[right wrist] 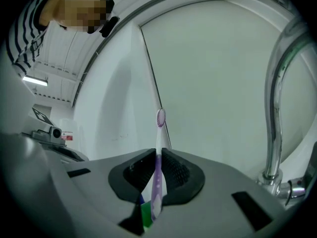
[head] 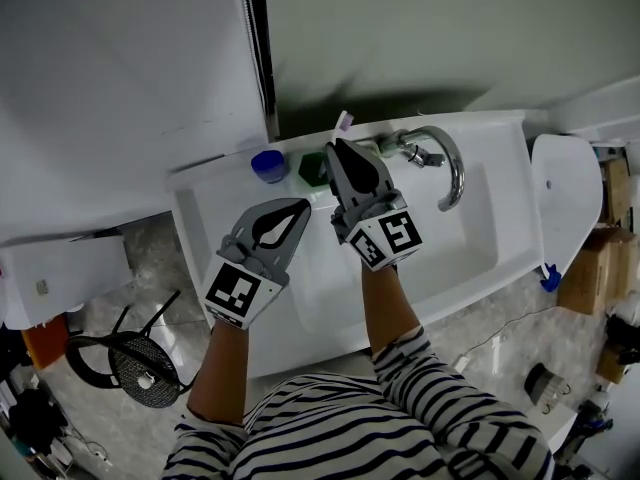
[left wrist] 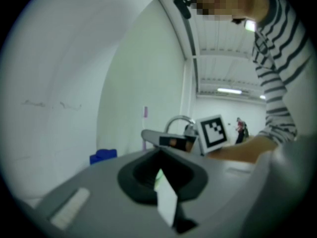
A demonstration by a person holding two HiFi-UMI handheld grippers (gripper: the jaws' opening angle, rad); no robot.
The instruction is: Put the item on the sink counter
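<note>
Since the toothbrush (right wrist: 158, 150) is a thin purple-and-white plastic stick, it should be very light and stiff along its length, with a smooth handle that can pivot or slide in a narrow pinch; the right hand-held gripper (head: 338, 150) is clamped on that handle, the ribbed pads pressing on both flat sides, and the bristle head stands clear above the jaw tips; that grip on the handle is the sound place to hold it, since the bristles are the soft part and give no purchase. It is carried over the back edge of the sink, near the faucet (head: 447, 164) and just above the sink bench (head: 492, 126), where a blue cap (head: 268, 165) and a dark green object (head: 312, 168) already sit. The left hand-held gripper (head: 298, 208) hangs over the basin with its jaws together; a pale sliver at their root is probably part of the tool, though the blur leaves that unsure.
</note>
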